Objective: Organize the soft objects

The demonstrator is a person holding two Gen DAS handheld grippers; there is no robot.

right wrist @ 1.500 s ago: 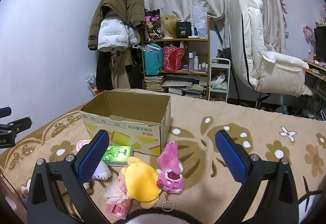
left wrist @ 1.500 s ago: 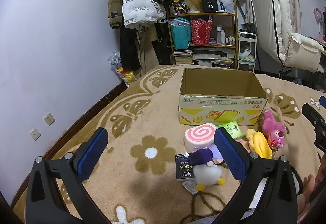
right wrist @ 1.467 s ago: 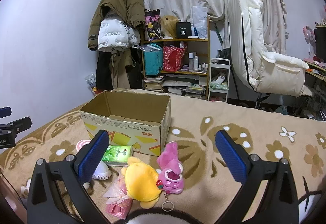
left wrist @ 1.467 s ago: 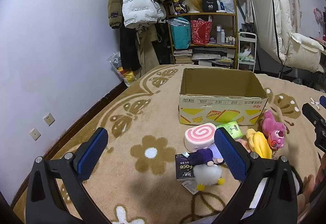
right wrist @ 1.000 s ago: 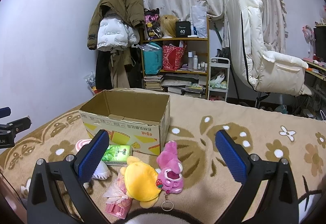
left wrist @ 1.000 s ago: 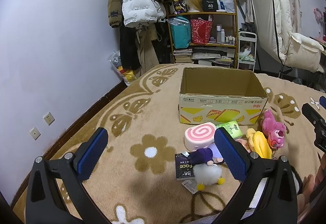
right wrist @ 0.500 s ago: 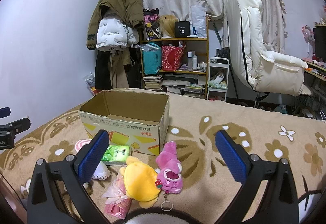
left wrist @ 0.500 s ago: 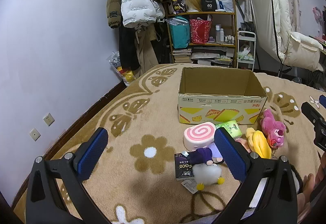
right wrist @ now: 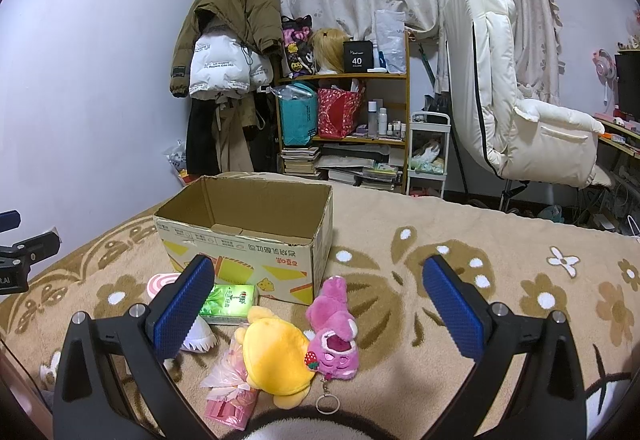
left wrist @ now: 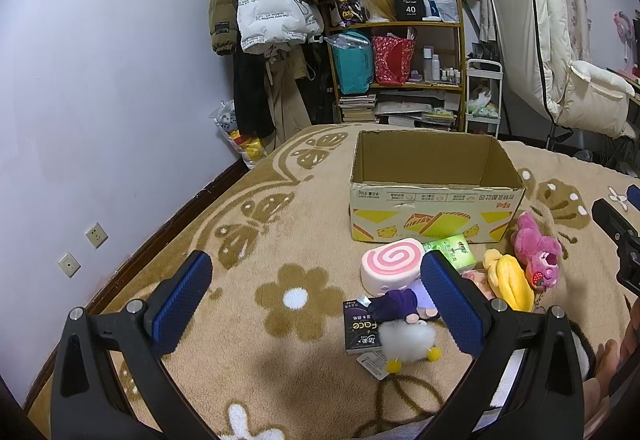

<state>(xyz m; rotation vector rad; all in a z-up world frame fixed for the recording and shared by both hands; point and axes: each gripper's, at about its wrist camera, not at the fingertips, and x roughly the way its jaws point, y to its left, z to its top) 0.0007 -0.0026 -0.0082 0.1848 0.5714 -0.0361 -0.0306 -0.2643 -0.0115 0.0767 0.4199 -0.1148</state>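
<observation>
A: The cardboard box was seen standing open and apparently empty on the flowered blanket, with the soft things laid out in front of its near wall.

B: And the right hand-held gripper? Its jaws were spread wide, and nothing was held between them. The pink plush and the yellow plush were framed low between its blue pads, just ahead and slightly left of centre.

A: The left hand-held gripper was likewise held wide open and empty. The pink swirl cushion and the small white-and-purple plush were found toward its right finger, not centred.

B: So the pink plush was judged the likelier first pick, and the right side the nearer one. Its long axis was laid running away from the gripper, head nearest, feet toward the box.

A: A closing across the narrow body would be suited by that. The green tissue pack was left lying against the box front, beside the cushion.
</observation>
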